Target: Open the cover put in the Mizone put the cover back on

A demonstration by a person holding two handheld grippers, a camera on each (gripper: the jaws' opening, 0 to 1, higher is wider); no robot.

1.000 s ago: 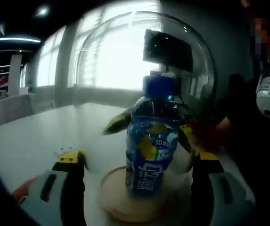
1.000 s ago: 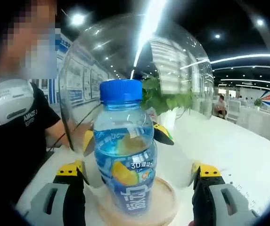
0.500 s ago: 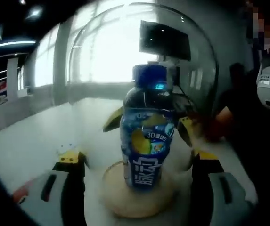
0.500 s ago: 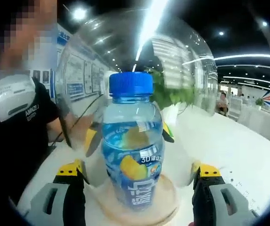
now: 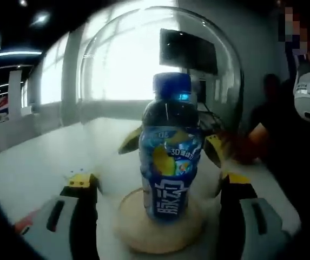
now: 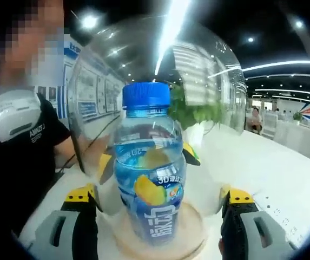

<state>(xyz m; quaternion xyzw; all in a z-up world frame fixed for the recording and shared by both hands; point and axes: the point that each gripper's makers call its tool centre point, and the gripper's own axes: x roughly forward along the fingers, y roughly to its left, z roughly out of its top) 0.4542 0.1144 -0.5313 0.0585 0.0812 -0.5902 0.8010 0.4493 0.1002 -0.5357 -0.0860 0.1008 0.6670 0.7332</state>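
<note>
A Mizone bottle (image 5: pixel 170 162) (image 6: pixel 150 179) with a blue cap stands upright on a round wooden base (image 5: pixel 160 233) (image 6: pixel 160 241). A clear glass dome cover (image 5: pixel 111 65) (image 6: pixel 209 81) surrounds the bottle, its lower edge near the base. My left gripper (image 5: pixel 158 180) has its yellow-tipped jaws against the dome's two sides. My right gripper (image 6: pixel 159 196) holds the dome the same way from the opposite side. Through the glass I see the right gripper's fingertips (image 5: pixel 129 142) in the left gripper view and the left gripper's fingertips (image 6: pixel 190 154) in the right gripper view.
The base sits on a white table (image 5: pixel 30 162) (image 6: pixel 274 173). A person in a black shirt (image 6: pixel 30 162) stands close to the table edge. A green plant (image 6: pixel 198 111) is behind the dome, and a dark screen (image 5: pixel 188 51) hangs beyond it.
Both views have shifted slightly and the bottle sits a little differently inside the dome. Both grippers keep the same hold on the cover.
</note>
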